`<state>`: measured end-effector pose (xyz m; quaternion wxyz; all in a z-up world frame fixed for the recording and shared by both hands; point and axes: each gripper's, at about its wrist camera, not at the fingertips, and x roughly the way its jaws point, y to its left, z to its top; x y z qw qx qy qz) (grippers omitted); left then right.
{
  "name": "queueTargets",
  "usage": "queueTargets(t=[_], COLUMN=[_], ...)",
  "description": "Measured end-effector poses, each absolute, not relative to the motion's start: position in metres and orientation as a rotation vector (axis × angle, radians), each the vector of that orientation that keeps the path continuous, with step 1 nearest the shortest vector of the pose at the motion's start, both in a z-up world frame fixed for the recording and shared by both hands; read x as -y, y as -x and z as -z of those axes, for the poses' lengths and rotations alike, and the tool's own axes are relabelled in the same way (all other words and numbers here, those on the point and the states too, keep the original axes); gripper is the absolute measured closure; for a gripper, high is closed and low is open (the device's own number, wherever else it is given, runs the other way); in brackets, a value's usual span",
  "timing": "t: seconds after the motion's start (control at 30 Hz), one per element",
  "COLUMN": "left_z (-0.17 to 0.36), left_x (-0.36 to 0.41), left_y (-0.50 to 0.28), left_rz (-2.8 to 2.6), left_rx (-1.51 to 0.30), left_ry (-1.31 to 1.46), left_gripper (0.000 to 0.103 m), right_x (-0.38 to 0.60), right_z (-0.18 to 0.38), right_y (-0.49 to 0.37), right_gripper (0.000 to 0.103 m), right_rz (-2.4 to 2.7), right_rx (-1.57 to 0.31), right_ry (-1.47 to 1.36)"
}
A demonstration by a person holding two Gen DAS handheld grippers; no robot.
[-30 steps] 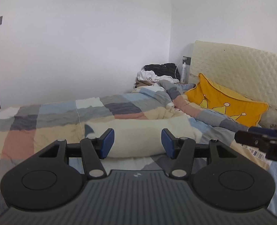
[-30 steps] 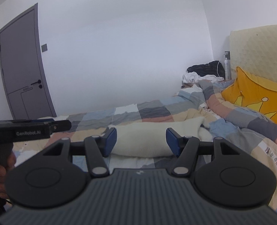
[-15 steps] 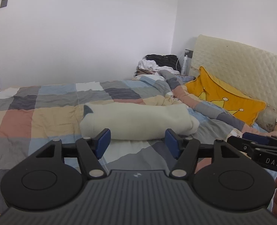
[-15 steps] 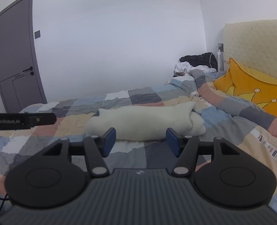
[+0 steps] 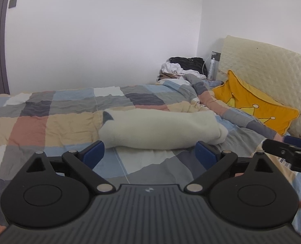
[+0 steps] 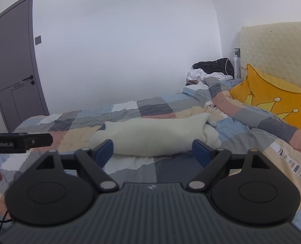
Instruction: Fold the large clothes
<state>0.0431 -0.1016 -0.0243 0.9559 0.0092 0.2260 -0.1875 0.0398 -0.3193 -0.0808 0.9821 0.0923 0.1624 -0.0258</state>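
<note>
A cream fleece garment [image 5: 160, 129] lies folded into a long bundle on the checked quilt [image 5: 48, 122]; a dark patch shows at its left end. It also shows in the right wrist view [image 6: 154, 138]. My left gripper [image 5: 150, 155] is open and empty, held a little short of the bundle. My right gripper [image 6: 153, 152] is open and empty too, just in front of the bundle. Each gripper shows at the edge of the other's view, the right one [image 5: 287, 152] and the left one [image 6: 18, 142].
A yellow crown cushion [image 5: 256, 109] leans on the padded headboard [image 5: 272, 65] at right. A heap of dark and white clothes [image 5: 183, 65] and a spray bottle [image 5: 212, 68] sit in the far corner. A grey door [image 6: 12, 75] stands at left.
Both grippers have drawn back and risen from the bundle, which now lies further ahead and fully in view. Both stay open and empty.
</note>
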Motion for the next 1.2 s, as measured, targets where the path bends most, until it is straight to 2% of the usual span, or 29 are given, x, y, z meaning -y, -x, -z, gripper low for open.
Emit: queueTargets(t=[0.03,1.2], left_z=[0.023,0.014], left_x=[0.102,0.097], left_y=[-0.042,-0.02], left_rz=[0.375,0.274], left_rx=[-0.456,-0.477], left_ry=[-0.023,-0.009], left_gripper=[0.005,0.002], right_x=[0.319,0.314], right_z=[0.08,0.077], right_y=[-0.04,-0.03], right_gripper=[0.0,0.0], right_rz=[0.057,0.034], right_rx=[-0.335,-0.336], right_ry=[-0.186,-0.186])
